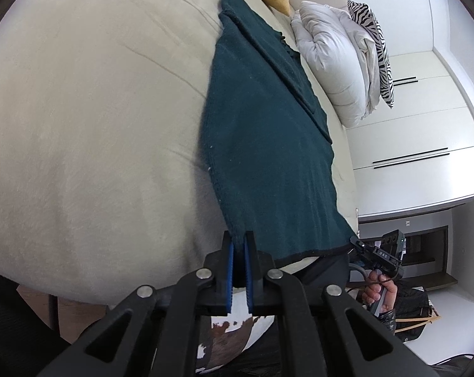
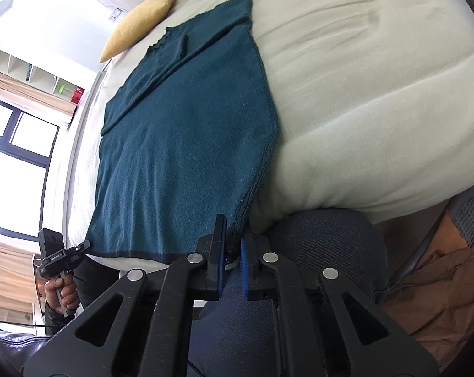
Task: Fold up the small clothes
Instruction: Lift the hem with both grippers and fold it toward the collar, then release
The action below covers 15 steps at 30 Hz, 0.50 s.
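Both grippers pinched the hem of the dark teal knitted sweater [image 1: 262,144].

Left gripper [image 1: 239,245] and right gripper [image 2: 233,238] each clamped a hem corner; it lay flat on the cream bed [image 1: 79,125].

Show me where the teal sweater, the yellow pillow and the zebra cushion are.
teal sweater [image 2: 186,144], right wrist view, middle of its body.
yellow pillow [image 2: 139,28], right wrist view, centre of its face.
zebra cushion [image 1: 378,47], left wrist view, its striped side.

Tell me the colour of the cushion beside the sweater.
Mustard yellow cushion, clearest in the right wrist view.
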{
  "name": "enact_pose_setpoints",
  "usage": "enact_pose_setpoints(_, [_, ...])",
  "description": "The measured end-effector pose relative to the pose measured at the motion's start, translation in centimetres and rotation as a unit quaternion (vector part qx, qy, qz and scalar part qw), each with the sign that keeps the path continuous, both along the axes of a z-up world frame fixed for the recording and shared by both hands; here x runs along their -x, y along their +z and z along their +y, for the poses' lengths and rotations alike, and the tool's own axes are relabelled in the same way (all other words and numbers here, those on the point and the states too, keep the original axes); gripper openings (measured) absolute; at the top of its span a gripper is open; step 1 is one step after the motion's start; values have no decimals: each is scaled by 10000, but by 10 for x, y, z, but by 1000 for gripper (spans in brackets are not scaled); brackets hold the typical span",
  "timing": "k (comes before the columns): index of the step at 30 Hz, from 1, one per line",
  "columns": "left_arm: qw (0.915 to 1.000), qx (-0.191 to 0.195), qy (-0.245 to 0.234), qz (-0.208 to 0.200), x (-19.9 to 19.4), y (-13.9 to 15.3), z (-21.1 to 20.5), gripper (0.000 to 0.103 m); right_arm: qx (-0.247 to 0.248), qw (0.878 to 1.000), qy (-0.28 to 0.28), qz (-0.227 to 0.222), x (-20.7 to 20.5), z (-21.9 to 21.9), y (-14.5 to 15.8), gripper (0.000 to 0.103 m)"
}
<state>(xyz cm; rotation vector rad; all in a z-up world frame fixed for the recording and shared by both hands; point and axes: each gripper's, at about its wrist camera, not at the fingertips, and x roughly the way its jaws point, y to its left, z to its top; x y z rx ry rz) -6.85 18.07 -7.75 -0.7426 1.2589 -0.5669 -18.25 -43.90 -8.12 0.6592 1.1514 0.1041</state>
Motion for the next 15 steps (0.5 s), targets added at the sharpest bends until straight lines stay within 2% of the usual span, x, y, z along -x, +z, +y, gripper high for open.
enact_pose_setpoints(9, [9959, 755, 406, -301, -20, 28, 11, 6, 43, 9983, -102, -580, -12, 7, 29, 5])
enact_pose_setpoints(15, [9909, 1123, 599, -445, -41, 44, 14, 6, -143, 9937, -348, -1054, -29, 4, 47, 5])
